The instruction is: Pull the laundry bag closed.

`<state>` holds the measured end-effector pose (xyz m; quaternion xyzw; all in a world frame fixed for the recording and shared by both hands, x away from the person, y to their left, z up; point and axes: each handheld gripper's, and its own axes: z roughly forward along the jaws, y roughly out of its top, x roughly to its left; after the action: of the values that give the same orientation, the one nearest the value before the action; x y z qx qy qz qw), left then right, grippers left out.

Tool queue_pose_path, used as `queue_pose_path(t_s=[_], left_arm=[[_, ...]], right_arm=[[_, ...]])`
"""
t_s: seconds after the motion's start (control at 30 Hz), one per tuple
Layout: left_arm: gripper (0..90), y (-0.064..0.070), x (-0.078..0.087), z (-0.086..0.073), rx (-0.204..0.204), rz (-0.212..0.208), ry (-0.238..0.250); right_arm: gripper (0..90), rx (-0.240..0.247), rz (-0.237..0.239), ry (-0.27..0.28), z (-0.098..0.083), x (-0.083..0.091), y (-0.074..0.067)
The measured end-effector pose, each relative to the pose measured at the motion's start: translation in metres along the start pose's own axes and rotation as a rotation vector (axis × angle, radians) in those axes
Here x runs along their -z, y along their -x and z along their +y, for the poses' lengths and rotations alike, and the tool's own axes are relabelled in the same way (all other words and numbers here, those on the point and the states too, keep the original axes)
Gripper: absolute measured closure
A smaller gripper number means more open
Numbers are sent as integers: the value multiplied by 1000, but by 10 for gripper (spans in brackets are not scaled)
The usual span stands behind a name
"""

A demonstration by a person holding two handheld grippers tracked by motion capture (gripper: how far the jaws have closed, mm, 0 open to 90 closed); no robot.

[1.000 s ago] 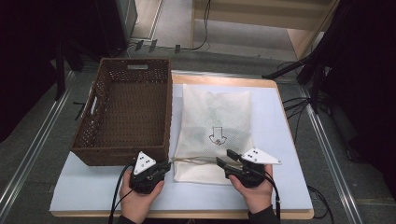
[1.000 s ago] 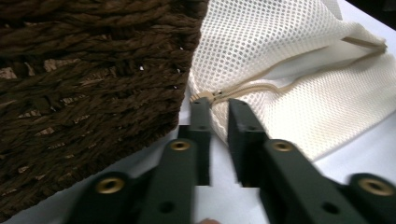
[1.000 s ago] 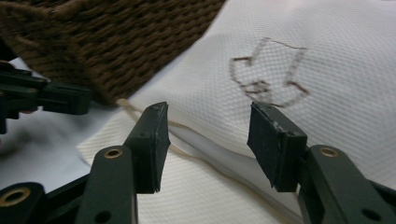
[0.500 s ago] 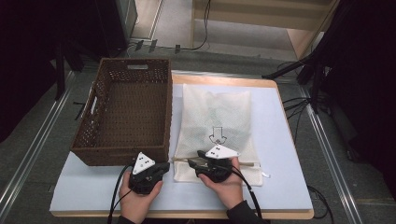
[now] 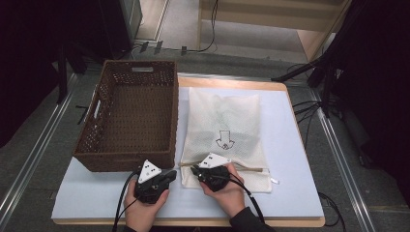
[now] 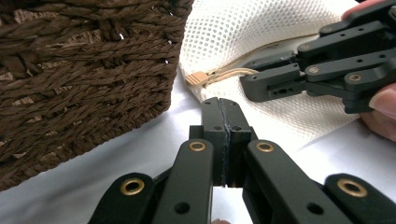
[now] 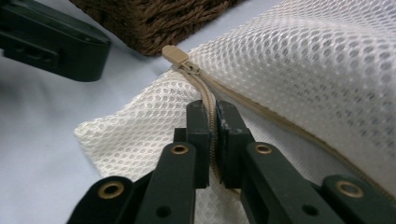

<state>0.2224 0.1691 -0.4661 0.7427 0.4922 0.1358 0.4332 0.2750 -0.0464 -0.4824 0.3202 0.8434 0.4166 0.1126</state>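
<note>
Both hand-held grippers are matte black, built of flat linked bars pinned with brass-coloured rivets and small dark screws. The left gripper (image 5: 170, 175) carries a grey three-cornered plate (image 5: 149, 171) dotted with small dark marks on top, and the right gripper (image 5: 194, 171) has a like plate (image 5: 214, 160). A black cable (image 5: 121, 203) trails from the left one toward the near table edge, another (image 5: 251, 199) from the right. The right forearm wears a dark sleeve (image 5: 249, 222).

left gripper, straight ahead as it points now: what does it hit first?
Probably the zip pull at the corner of the mesh bag, just ahead of the shut left gripper. Depth is unclear; the basket stands alongside.
</note>
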Motion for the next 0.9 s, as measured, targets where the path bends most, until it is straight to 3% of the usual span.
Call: queue_pose_path(t_s=[0.07, 0.13, 0.37, 0.57, 0.7, 0.9], left_arm=[[900, 0, -2, 0, 7, 4, -2], [900, 2, -5, 1, -6, 31, -3], [900, 14, -15, 5, -48, 63, -3], [900, 22, -23, 9, -76, 63, 11], [900, 25, -31, 11, -78, 53, 9], [900, 36, -29, 18, -83, 50, 80]], right_arm=[[875, -11, 14, 18, -2, 4, 1], [875, -15, 26, 36, -4, 10, 2], [876, -43, 76, 103, -5, 34, 4], [876, -31, 92, 114, -9, 48, 2], [875, -49, 100, 118, -11, 52, 4], [875, -52, 95, 113, -15, 53, 5]])
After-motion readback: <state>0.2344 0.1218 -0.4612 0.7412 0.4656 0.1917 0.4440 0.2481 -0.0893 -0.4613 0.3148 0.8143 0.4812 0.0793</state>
